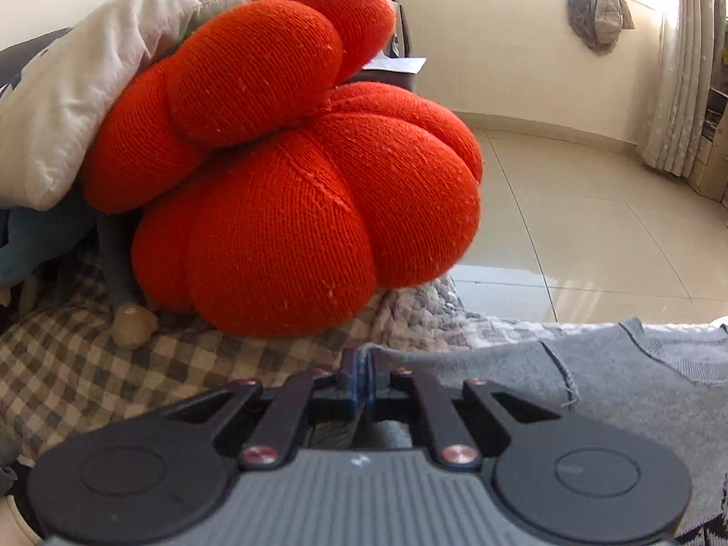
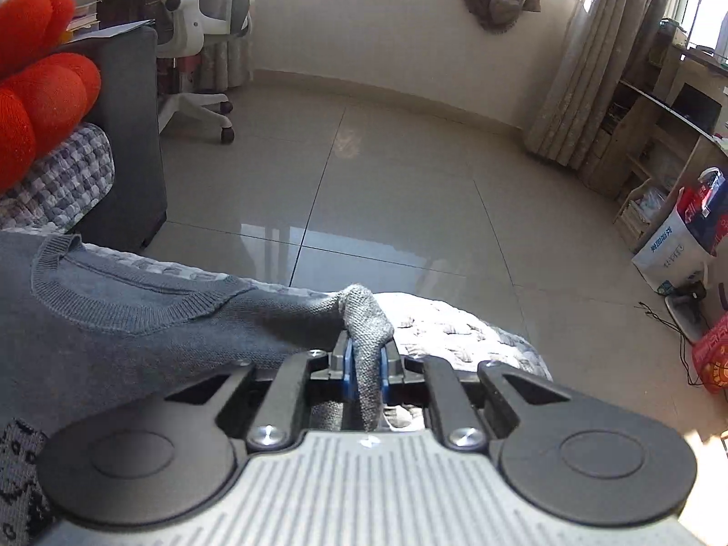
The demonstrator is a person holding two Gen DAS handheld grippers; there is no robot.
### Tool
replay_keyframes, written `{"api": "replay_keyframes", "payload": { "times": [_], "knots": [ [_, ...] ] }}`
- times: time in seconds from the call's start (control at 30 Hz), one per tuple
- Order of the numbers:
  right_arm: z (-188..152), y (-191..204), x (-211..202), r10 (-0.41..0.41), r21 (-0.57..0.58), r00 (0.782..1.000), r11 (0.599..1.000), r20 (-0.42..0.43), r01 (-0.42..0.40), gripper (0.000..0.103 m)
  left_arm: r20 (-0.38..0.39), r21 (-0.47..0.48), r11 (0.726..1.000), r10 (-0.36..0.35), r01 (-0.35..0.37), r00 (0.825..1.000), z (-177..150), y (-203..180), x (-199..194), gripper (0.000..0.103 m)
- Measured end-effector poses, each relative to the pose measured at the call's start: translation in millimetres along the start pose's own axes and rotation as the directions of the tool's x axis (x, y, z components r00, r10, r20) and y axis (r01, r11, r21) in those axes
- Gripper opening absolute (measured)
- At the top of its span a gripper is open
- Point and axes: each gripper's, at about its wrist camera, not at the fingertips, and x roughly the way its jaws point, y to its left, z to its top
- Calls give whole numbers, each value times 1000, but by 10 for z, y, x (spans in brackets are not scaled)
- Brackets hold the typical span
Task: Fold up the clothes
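Home: sofa cushions [image 1: 282,159], curtains [image 2: 578,68], tiled floor [image 2: 386,191].

My left gripper [image 1: 362,371] and right gripper [image 2: 365,366] each pinch the sweater [image 2: 136,332], spread on the checked cover [image 1: 91,364] between them. The pumpkin cushion [image 1: 291,173] sits behind, left, against a pillow [image 1: 68,104].

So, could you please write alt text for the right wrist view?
The right tool is shut on a bunched fold of a grey knitted sweater, which lies on a checked quilted cover. Beyond it are a glossy beige tiled floor, a white office chair and an orange knitted cushion.
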Motion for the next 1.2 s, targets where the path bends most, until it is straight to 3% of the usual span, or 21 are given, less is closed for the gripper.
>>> {"api": "replay_keyframes", "payload": {
  "times": [0.03,0.07,0.1,0.17,0.2,0.3,0.37,0.4,0.5,0.57,0.63,0.7,0.83,0.93,1.0,1.1,1.13,1.17,1.2],
  "knots": [
    [-66,-3,7,8,-9,1000,1000,-6,-8,16,0,0,1000,4,-4,1000,-47,-24,28,5],
    [-114,-29,-43,7,-26,1000,1000,6,-7,28,6,-12,1000,-4,4,1000,-79,-11,34,6],
    [-145,-73,-113,-4,-38,1000,999,22,5,48,11,-45,999,-19,19,1000,-80,56,17,7],
    [-189,-252,-289,-7,-25,999,1000,53,8,59,19,-127,991,-44,46,999,-46,236,-36,12],
    [-203,-355,-377,11,-9,998,1000,62,-10,59,31,-161,986,-44,49,999,-23,320,-98,11],
    [-231,-470,-639,186,-20,981,982,46,-186,60,54,-223,974,-23,35,998,30,499,-353,17],
    [-309,-311,-828,298,-133,954,947,20,-293,64,36,-260,965,-27,35,999,12,563,-516,39],
    [-364,-201,-909,343,-194,939,921,0,-337,68,24,-276,960,-34,40,999,-8,587,-582,44],
    [-517,140,-938,429,-218,897,870,-103,-441,73,-61,-363,930,-83,56,995,-180,588,-757,46],
    [-567,320,-799,387,-160,909,898,-154,-409,73,-104,-455,888,-132,71,986,-351,592,-830,47],
    [-613,432,-735,319,-195,935,918,-153,-345,49,-129,-535,842,-156,64,979,-570,589,-864,51],
    [-595,376,-751,252,-196,962,943,-102,-268,8,-153,-551,834,-145,37,978,-757,549,-838,51],
    [-452,-255,-825,103,-22,995,994,15,-103,8,-170,-440,898,-71,-11,983,-885,478,-776,50],
    [-537,-771,-710,-39,125,999,991,6,38,8,-141,-451,892,-99,26,985,-884,543,-742,51],
    [-712,-1130,-537,-42,299,998,953,-44,53,9,-136,-465,884,-121,45,983,-877,558,-706,51],
    [-839,-1266,-425,-205,310,976,926,-73,218,9,-133,-457,888,-131,57,982,-864,527,-691,51],
    [-854,-1294,-423,-220,315,973,921,-65,230,12,-127,-451,891,-129,59,983,-854,525,-702,51],
    [-852,-1326,-447,-179,341,983,922,-44,183,24,-121,-446,893,-129,62,984,-844,526,-716,51],
    [-851,-1359,-471,-139,366,990,921,-20,137,24,-117,-446,893,-133,67,984,-839,530,-723,51]
  ]
}}
